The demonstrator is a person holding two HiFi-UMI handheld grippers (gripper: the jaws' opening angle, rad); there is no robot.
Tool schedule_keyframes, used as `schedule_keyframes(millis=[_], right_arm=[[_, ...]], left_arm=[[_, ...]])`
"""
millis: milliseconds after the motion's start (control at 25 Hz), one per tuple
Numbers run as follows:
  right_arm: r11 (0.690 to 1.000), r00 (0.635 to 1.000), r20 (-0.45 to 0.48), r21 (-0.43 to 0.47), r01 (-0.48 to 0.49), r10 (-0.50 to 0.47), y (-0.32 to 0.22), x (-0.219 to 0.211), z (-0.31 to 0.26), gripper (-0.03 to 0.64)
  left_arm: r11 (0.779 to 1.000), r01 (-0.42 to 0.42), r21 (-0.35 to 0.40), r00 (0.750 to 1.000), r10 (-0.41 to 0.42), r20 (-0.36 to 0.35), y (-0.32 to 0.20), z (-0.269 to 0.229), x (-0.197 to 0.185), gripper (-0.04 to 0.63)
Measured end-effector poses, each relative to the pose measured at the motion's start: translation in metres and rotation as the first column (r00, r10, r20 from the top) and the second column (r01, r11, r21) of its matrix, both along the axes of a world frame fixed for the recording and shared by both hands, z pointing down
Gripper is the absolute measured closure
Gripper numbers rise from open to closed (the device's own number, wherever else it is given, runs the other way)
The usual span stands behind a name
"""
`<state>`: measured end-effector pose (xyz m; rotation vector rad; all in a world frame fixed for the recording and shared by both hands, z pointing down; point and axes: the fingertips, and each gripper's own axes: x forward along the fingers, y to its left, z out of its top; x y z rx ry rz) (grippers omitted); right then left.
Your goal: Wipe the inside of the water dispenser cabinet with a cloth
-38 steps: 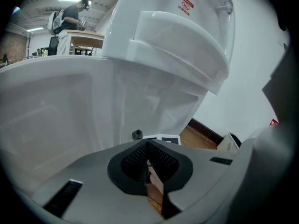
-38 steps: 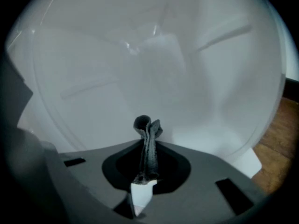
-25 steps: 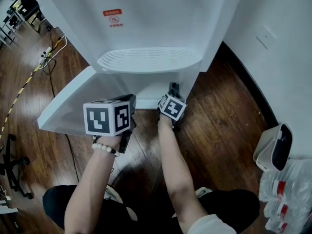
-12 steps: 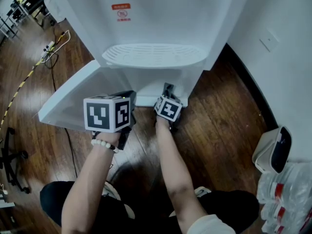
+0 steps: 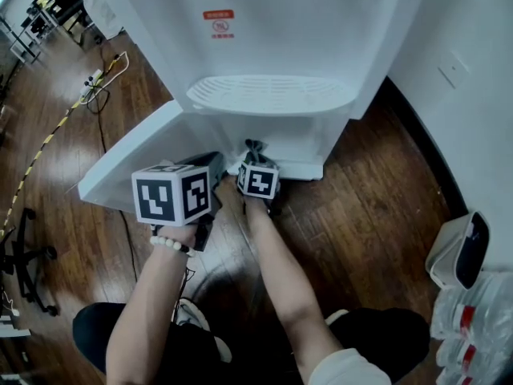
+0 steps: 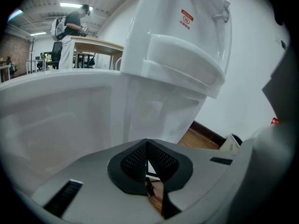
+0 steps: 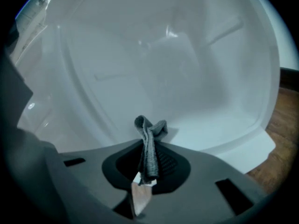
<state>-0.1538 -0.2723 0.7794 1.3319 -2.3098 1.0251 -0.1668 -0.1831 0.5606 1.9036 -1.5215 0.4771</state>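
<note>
Head view with both gripper views — wiping the cabinet of a white water dispenser (image 5: 264, 22). The right hand-held gripper (image 7: 149, 157) is pinching a grey cloth (image 7: 150, 129), whose bunched end juts past the jaw tips at the mouth of the cabinet (image 7: 154, 69). The cloth sits just over the lower lip, near the pale inner wall; contact cannot be made out.

Over the last second this gripper has shifted from right of the drip tray (image 5: 272, 95) to left of its centre. Judged from that shift, a sideways wiping pass across the opening is under way, with deeper surfaces probably still to cover.

The left hand-held gripper (image 6: 147, 162) has its jaws pressed together on nothing. It hovers beside the open door (image 5: 136, 163) and seems barely to have moved.

Edges and room: the door stands swung out to the left, bounding travel on that side. The tray overhangs the opening from above. The cabinet's front rim (image 7: 252, 139) meets the wooden floor (image 5: 377, 191) at the right. The interior looks bare, leaving free space for strokes inward — less so leftward, where the two grippers are near one another.
</note>
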Motion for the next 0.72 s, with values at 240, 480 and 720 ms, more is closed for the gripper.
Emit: schedule_keyframes(millis=[240, 480, 720], right_arm=[[0.999, 0.999, -0.009, 0.004, 0.045, -0.045, 0.007, -0.022, 0.003, 0.569], [0.999, 0.999, 0.044, 0.033, 0.019, -0.021, 0.005, -0.018, -0.004, 0.574], [0.987, 0.980, 0.137, -0.089, -0.131, 0.143, 0.026, 0.023, -0.021, 0.578]], left_arm=[[1.000, 0.015, 0.015, 1.000, -0.015, -0.014, 0.009, -0.007, -0.016, 0.598], [0.999, 0.048, 0.023, 0.997, -0.047, -0.057, 0.004, -0.010, -0.024, 0.598], [0.998, 0.029, -0.058, 0.992, -0.035, -0.118, 0.010, 0.010, -0.004, 0.598]])
